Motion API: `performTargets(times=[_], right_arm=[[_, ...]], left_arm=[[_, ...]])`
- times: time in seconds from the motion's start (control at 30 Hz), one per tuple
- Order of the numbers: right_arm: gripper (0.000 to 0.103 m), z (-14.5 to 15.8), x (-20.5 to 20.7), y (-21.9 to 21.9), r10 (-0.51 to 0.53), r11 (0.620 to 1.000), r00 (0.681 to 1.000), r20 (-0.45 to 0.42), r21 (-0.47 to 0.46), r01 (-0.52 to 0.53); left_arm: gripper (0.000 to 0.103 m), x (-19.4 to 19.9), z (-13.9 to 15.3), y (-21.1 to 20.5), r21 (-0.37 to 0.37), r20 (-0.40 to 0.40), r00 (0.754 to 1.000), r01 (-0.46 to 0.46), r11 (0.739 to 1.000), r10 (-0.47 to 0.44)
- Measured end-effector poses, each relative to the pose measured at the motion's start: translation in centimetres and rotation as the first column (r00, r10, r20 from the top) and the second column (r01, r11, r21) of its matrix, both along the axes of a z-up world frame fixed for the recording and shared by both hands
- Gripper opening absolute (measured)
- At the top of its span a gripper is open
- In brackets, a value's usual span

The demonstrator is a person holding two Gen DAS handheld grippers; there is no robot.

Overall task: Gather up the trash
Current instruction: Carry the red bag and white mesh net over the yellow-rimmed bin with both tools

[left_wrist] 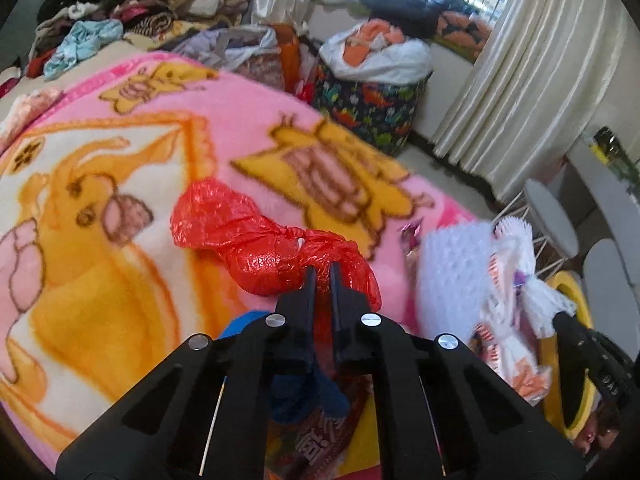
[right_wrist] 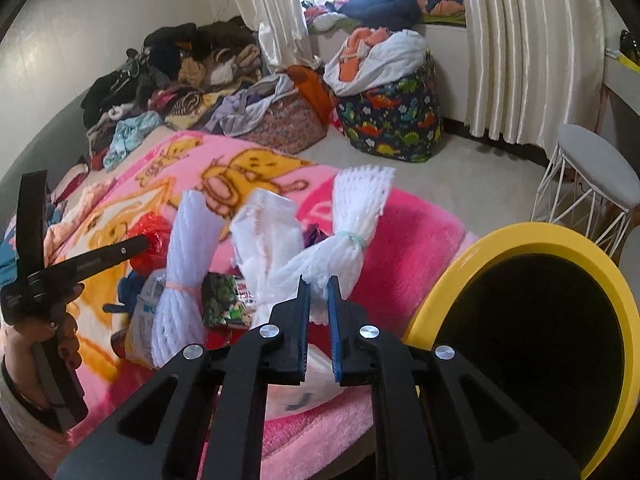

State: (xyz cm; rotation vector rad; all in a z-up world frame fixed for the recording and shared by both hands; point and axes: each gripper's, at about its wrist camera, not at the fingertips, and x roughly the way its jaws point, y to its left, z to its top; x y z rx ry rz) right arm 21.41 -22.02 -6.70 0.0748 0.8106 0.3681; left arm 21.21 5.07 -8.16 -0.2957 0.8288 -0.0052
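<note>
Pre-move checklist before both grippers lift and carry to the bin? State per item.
1. Left gripper shut on red plastic bag: ok.
2. Right gripper shut on white foam net: ok.
3. Yellow bin mouth open, beside the right gripper: ok.
4. Bin has room inside: cannot tell, interior dark.
5. Red bag free of the pink blanket: cannot tell.
6. All trash collected: not ok, wrappers remain.

Cartoon blanket (left_wrist: 120,152), dinosaur-print bag (right_wrist: 396,120), white stool (right_wrist: 596,176).
</note>
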Motion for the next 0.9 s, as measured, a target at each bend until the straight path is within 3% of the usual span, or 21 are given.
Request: performTargets(times=[0.3, 0.53, 0.9], right_arm=[[0.009, 1.6, -0.9, -0.7, -0.017, 1.0, 0.998, 0.055, 0.023, 0.016], [0.009, 2.6, -2.2, -1.8, -0.042, 0.999, 0.996, 0.076, 0.037, 0.039], [0.009, 3.8, -5.2, -5.4, -0.118, 0.992, 0.988, 0.097, 0.06, 0.113]], left_arm=[[0.003, -1.8, 5.7, -1.1, -0.008, 0.169, 0.985, 0.028, 1.0, -0.027], [0.003, -3.1, 8.1, -3.7, -0.006, 0.232, 0.968, 0.104, 0.995, -0.1], [0.003, -5.1, 9.4, -8.1, -0.014, 0.276, 0.936, 0.23, 0.973, -0.217]])
